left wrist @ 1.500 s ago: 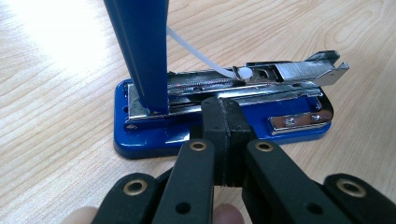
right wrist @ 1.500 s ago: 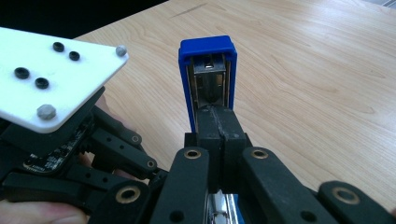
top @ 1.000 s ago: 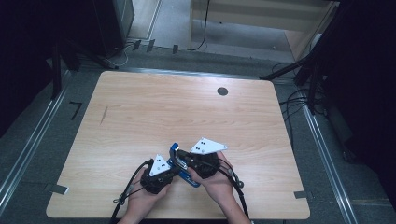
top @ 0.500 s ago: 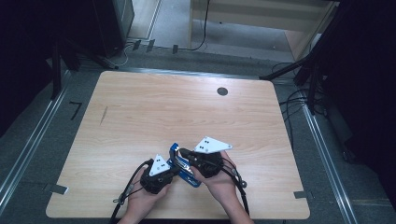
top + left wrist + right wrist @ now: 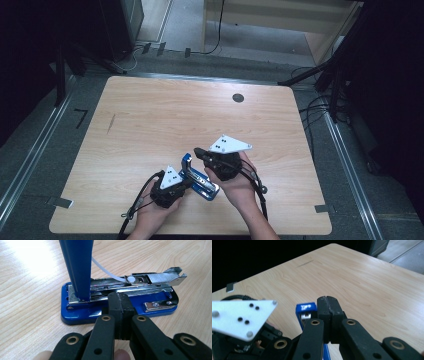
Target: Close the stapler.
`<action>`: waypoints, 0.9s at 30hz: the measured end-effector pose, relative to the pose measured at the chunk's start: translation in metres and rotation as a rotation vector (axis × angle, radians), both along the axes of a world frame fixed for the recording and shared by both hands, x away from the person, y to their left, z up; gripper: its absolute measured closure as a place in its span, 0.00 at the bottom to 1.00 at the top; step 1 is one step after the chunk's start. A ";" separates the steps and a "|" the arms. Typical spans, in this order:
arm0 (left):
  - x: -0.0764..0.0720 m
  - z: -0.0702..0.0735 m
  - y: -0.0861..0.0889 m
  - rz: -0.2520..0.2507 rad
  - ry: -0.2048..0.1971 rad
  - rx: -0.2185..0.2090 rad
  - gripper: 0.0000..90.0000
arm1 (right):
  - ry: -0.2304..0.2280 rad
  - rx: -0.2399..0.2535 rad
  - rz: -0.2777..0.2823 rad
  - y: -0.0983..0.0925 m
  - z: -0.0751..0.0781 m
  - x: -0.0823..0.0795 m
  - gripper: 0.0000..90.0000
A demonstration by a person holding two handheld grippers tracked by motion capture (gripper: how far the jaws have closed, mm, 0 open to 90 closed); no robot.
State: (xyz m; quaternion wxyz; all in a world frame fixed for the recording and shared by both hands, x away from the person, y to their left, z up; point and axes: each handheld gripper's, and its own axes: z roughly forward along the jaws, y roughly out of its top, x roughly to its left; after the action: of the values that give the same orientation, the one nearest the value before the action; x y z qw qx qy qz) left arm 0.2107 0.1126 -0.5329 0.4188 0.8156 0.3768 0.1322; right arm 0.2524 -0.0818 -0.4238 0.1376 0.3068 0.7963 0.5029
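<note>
A blue stapler (image 5: 206,186) lies open on the wooden table (image 5: 165,115) near its front edge. Its blue lid (image 5: 77,265) stands upright, and the metal staple track (image 5: 140,281) is bare with a white strip (image 5: 107,271) arching over it. My left gripper (image 5: 121,298) is shut, its tips against the side of the stapler's base (image 5: 82,315). In the high view the left gripper (image 5: 187,186) meets the stapler from the left. My right gripper (image 5: 327,302) is shut with nothing between its jaws, just beside the lid's top end (image 5: 305,307). It hovers above the stapler (image 5: 197,151).
A small dark round disc (image 5: 238,98) sits near the table's far edge. A thin dark mark (image 5: 111,123) lies on the left part of the tabletop. Cables and metal rails run along the floor around the table.
My right gripper has risen a little and shifted slightly to the right. The left gripper and the stapler have kept still.
</note>
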 end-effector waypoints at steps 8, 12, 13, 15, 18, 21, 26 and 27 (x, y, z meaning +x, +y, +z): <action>0.000 0.000 0.000 -0.003 -0.005 0.002 1.00 | -0.012 -0.004 0.003 0.013 0.015 0.006 1.00; 0.000 0.000 0.000 -0.002 -0.005 0.001 1.00 | -0.008 -0.010 0.011 0.020 0.016 0.009 1.00; 0.001 0.000 0.000 -0.003 -0.003 0.000 1.00 | -0.007 -0.014 0.013 0.022 0.017 0.009 1.00; 0.000 0.000 0.000 -0.003 -0.005 0.002 1.00 | -0.011 -0.021 0.018 0.025 0.018 0.010 1.00; 0.000 0.000 0.000 -0.003 -0.003 0.001 1.00 | 0.001 -0.027 0.033 0.032 0.018 0.010 1.00; 0.000 0.000 0.000 -0.002 -0.006 0.000 1.00 | -0.005 -0.039 0.050 0.039 0.017 0.010 1.00; 0.000 0.000 0.000 -0.002 -0.004 0.000 1.00 | -0.002 -0.056 0.064 0.048 0.011 0.009 1.00; 0.000 0.000 0.000 -0.002 -0.004 0.000 1.00 | 0.003 -0.057 0.064 0.049 0.010 0.008 1.00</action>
State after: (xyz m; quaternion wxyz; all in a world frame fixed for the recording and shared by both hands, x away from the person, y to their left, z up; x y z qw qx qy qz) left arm 0.2112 0.1123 -0.5330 0.4195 0.8156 0.3755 0.1333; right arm 0.2608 -0.0332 -0.4136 0.1287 0.2779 0.8200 0.4836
